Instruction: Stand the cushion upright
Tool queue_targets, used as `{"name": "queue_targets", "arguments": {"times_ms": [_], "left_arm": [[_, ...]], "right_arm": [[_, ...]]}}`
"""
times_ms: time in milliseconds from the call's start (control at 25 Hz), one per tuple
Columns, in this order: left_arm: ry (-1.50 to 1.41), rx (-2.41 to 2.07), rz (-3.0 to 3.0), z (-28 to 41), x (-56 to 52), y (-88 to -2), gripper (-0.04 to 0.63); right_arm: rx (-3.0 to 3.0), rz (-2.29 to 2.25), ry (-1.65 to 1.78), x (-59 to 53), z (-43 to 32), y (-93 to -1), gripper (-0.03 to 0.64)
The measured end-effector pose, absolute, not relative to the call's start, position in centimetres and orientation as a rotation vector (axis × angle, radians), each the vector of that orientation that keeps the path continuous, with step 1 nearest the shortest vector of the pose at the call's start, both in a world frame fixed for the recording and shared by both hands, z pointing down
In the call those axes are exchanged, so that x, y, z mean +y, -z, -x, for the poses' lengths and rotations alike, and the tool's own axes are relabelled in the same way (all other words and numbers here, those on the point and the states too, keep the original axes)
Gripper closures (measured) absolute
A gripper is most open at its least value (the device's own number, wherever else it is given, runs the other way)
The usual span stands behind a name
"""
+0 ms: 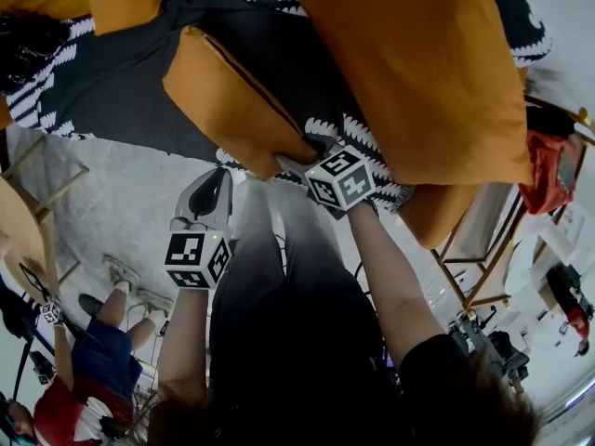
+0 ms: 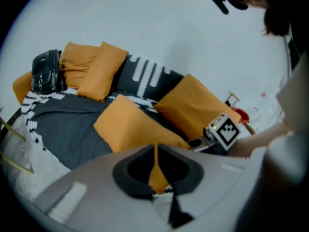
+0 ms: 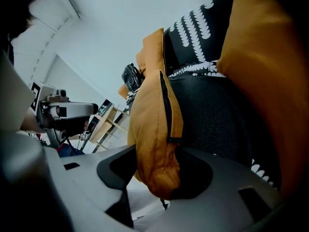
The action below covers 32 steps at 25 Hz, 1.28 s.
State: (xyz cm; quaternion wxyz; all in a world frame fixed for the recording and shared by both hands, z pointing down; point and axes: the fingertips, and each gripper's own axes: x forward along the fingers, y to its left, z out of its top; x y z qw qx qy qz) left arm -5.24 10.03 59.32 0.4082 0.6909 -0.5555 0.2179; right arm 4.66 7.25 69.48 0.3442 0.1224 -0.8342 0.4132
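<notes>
A flat orange cushion (image 1: pixel 232 100) with a zip along its edge lies on the dark sofa cover (image 1: pixel 121 91). My right gripper (image 1: pixel 302 161) is at its near corner. In the right gripper view that corner (image 3: pixel 154 124) is bunched up between the jaws of the right gripper (image 3: pixel 159 178), which is shut on it. My left gripper (image 1: pixel 216 186) hangs apart from the sofa, to the left of the front edge, jaws together and empty. From the left gripper (image 2: pixel 155 151) the cushion (image 2: pixel 130 127) shows beyond the tips.
A bigger orange cushion (image 1: pixel 428 72) leans upright just right of the held one. More orange cushions (image 2: pixel 91 69) and a black bag (image 2: pixel 46 71) sit at the sofa's far end. A wooden frame (image 1: pixel 483 249), a red item (image 1: pixel 548 170) and a person (image 1: pixel 93 360) are on the floor.
</notes>
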Motion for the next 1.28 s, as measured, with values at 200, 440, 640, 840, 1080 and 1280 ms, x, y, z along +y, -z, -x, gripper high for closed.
{"name": "queue_targets", "arguments": {"times_ms": [200,440,640,840,1080,1280], "left_arm": [[-0.530,-1.433,-1.736,6.5,10.3,-58.0,0.568],[-0.508,-1.468,-1.713,7.6,11.0,-56.9,0.568],[-0.486,-1.517,-1.695,8.6,11.4,-55.3,0.569],[-0.451,-1.568,-1.677,9.3,11.3,-53.5,0.569],[-0.405,-1.631,-1.678,9.9,10.9,-50.8,0.569],[-0.367,-1.672,-1.690,10.4,9.9,-48.6,0.569]], "right_arm": [[-2.191,-0.332,-1.002,7.0,-3.5,-67.3,0.463],[-2.239,-0.331,-0.936,6.7,-2.6,-64.5,0.503],[-2.264,-0.342,-0.922,6.5,-2.9,-62.1,0.512],[-2.314,-0.350,-0.901,5.5,-3.1,-58.8,0.512],[-2.388,-0.328,-0.854,4.8,-2.8,-54.1,0.511],[-2.440,-0.326,-0.814,3.8,-2.7,-51.1,0.511]]}}
